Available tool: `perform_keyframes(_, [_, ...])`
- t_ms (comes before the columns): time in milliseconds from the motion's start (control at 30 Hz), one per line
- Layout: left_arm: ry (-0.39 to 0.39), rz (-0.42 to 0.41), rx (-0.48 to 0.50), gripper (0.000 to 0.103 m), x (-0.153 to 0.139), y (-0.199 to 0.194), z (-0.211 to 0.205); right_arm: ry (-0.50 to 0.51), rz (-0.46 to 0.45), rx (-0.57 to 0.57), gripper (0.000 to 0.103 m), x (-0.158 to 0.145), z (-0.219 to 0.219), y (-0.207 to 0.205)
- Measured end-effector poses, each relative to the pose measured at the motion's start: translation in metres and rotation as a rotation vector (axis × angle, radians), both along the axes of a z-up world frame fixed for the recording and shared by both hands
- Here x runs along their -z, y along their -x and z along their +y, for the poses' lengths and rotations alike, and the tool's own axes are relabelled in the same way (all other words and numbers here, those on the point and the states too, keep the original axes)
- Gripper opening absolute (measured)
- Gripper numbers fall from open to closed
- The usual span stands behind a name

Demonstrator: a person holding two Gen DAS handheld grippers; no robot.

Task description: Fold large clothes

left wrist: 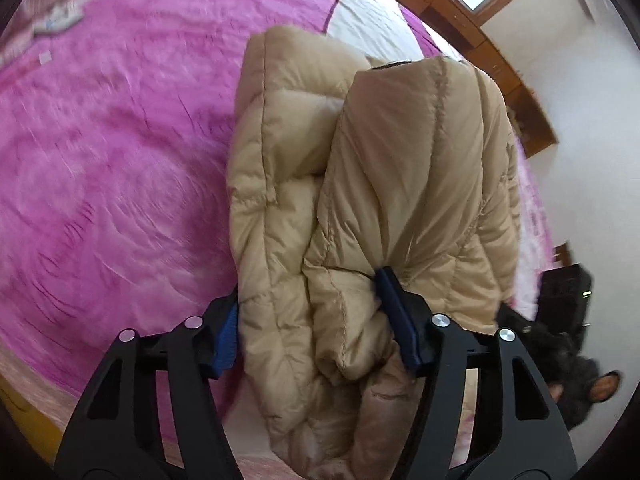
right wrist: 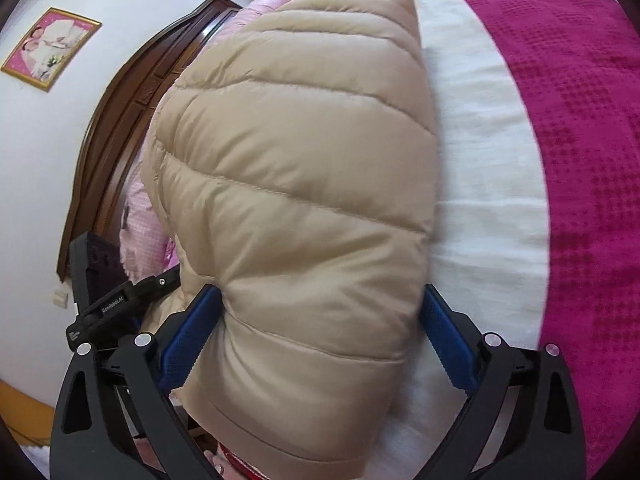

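A tan quilted puffer jacket lies bunched and folded on the bed. In the left wrist view my left gripper straddles a thick bunch of it. Both blue pads press into the fabric, which puckers around the right fingertip. In the right wrist view the jacket shows as a smooth padded bundle on the white sheet. My right gripper stands wide around its near end. The left pad brushes the fabric and the right pad sits just beside the edge without squeezing.
A pink bedspread covers the bed, with a magenta blanket at the right. A dark wooden headboard and pink pillows lie beyond the jacket. A black device sits left of my right gripper. A dark furry item lies off the bed.
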State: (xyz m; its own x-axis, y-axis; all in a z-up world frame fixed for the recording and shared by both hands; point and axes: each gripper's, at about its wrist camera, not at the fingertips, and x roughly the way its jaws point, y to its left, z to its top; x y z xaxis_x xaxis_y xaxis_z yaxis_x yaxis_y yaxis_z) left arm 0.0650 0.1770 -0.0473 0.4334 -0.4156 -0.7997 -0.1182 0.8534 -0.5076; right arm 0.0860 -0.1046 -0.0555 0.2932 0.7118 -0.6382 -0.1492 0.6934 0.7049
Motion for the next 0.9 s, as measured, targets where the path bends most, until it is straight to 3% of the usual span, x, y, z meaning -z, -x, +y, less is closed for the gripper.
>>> perform_keyframes(67, [0.117, 0.031, -0.005, 0.057, 0.008, 0.002, 0.001, -0.024, 0.004, -0.016, 0.093, 0.002, 0.005, 0.000])
perform_keyframes(133, [0.166, 0.018, -0.001, 0.052, 0.011, 0.003, 0.000, -0.014, -0.025, -0.025, 0.087, -0.001, 0.012, 0.001])
perform_keyframes(267, [0.211, -0.043, 0.026, 0.041, 0.004, 0.000, -0.009, -0.028, -0.117, -0.016, 0.072, -0.020, 0.009, 0.007])
perform_keyframes(400, [0.243, -0.117, 0.093, 0.037, -0.017, -0.017, -0.031, -0.048, -0.212, 0.033, 0.069, -0.050, -0.008, 0.013])
perform_keyframes(600, [0.284, -0.213, 0.224, 0.036, -0.052, -0.056, -0.092, 0.049, -0.380, 0.115, 0.069, -0.108, -0.057, 0.022])
perform_keyframes(733, [0.248, -0.233, 0.284, 0.036, -0.059, -0.074, -0.128, 0.124, -0.398, 0.153, 0.069, -0.116, -0.083, 0.025])
perform_keyframes(800, [0.178, -0.203, 0.302, 0.036, -0.046, -0.077, -0.145, 0.171, -0.359, 0.156, 0.069, -0.102, -0.089, 0.021])
perform_keyframes(900, [0.014, -0.142, 0.312, 0.037, -0.019, -0.070, -0.163, 0.265, -0.262, 0.152, 0.071, -0.071, -0.083, 0.020])
